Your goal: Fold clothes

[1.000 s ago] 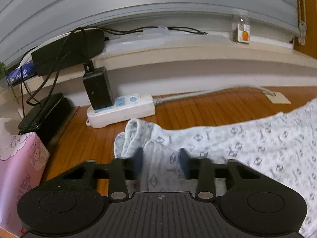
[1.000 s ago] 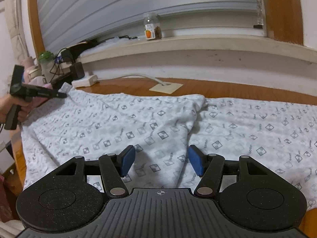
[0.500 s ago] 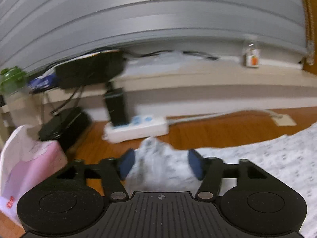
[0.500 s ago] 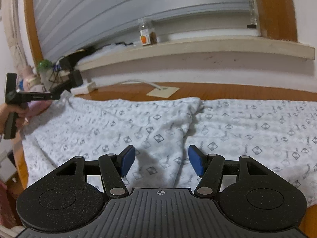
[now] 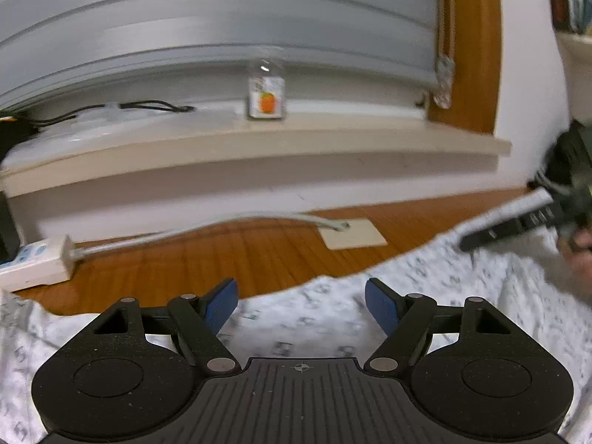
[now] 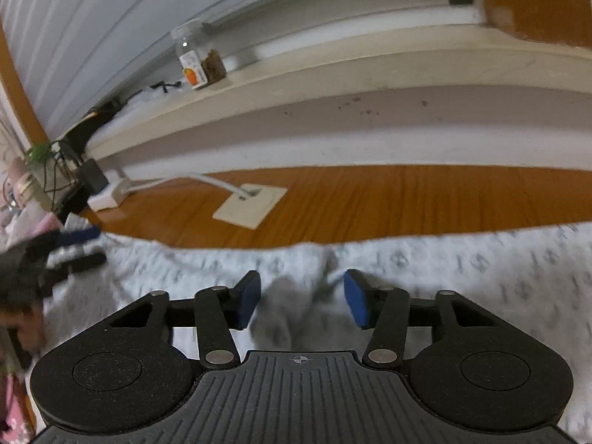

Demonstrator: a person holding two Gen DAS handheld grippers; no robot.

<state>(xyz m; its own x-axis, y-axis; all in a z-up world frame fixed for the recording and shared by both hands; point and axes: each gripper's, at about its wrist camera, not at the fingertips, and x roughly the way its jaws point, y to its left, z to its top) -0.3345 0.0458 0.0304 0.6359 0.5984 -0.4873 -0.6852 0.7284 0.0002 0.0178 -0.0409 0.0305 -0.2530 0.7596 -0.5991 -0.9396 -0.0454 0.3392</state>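
Note:
A white garment with a small grey diamond print [image 5: 325, 333] lies spread over the wooden table [image 5: 229, 255]. My left gripper [image 5: 301, 305] is open just above the cloth near its far edge, with nothing between the blue pads [image 5: 222, 301]. My right gripper [image 6: 301, 301] is also open and low over the garment [image 6: 462, 270], straddling a shadowed crease [image 6: 325, 270]. In the right wrist view the left gripper [image 6: 79, 248] shows at the far left in a hand. In the left wrist view the right gripper [image 5: 481, 235] shows blurred at the far right.
A white power strip [image 5: 33, 262] and its cable lie at the back left, beside a cream cable plate [image 5: 351, 238]. A small bottle [image 5: 266, 92] stands on the window ledge [image 5: 333, 140]. Chargers and cords [image 6: 74, 162] crowd the left corner, with a pink tissue pack [image 6: 14, 407] below.
My left gripper let go of the cloth corner, opened, and swung right away from the power strip. My right gripper stayed open and moved forward toward the garment's far edge.

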